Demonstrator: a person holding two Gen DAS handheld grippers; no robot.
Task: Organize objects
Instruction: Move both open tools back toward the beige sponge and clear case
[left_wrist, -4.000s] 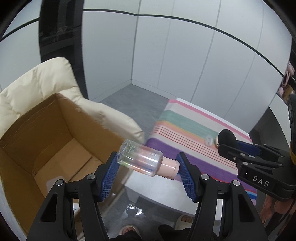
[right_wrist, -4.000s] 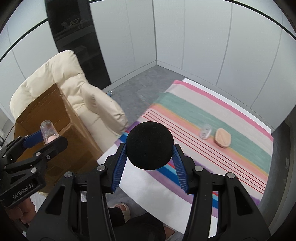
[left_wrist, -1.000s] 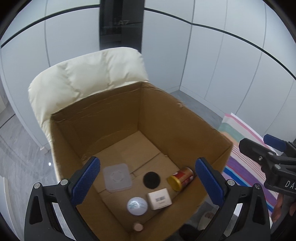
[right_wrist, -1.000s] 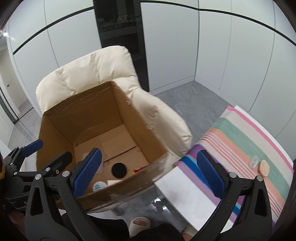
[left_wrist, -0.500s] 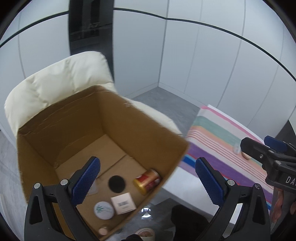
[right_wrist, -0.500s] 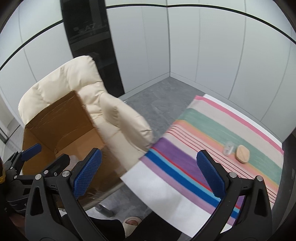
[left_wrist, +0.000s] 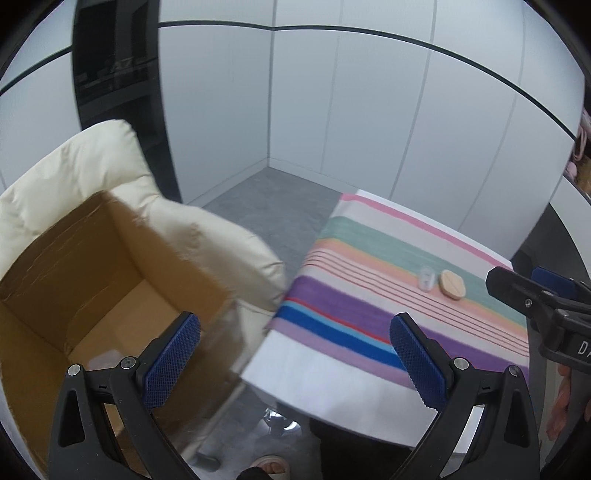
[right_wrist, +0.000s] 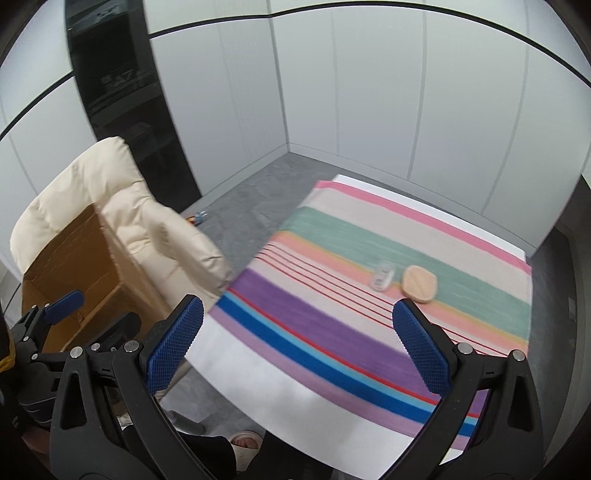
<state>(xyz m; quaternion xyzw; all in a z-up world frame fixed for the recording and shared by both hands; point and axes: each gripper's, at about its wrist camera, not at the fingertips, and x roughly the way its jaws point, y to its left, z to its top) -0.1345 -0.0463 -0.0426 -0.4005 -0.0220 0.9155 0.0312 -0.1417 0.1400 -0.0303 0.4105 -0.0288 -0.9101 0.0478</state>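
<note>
Blue-padded left hand-held gripper (left_wrist: 294, 352) and right hand-held gripper (right_wrist: 298, 345) (both empty) gape, angled downward.

Black angular left gripper (left_wrist: 295, 350) and right gripper (right_wrist: 297, 341), blue cross-hatched pads, silver screws, white "DA" lettering, pale slippers

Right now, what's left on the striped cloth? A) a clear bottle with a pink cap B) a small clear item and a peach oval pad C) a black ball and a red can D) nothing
B: on the striped cloth only a small clear item and a peach oval pad lie side by side; both grippers are open and hold nothing.
</note>
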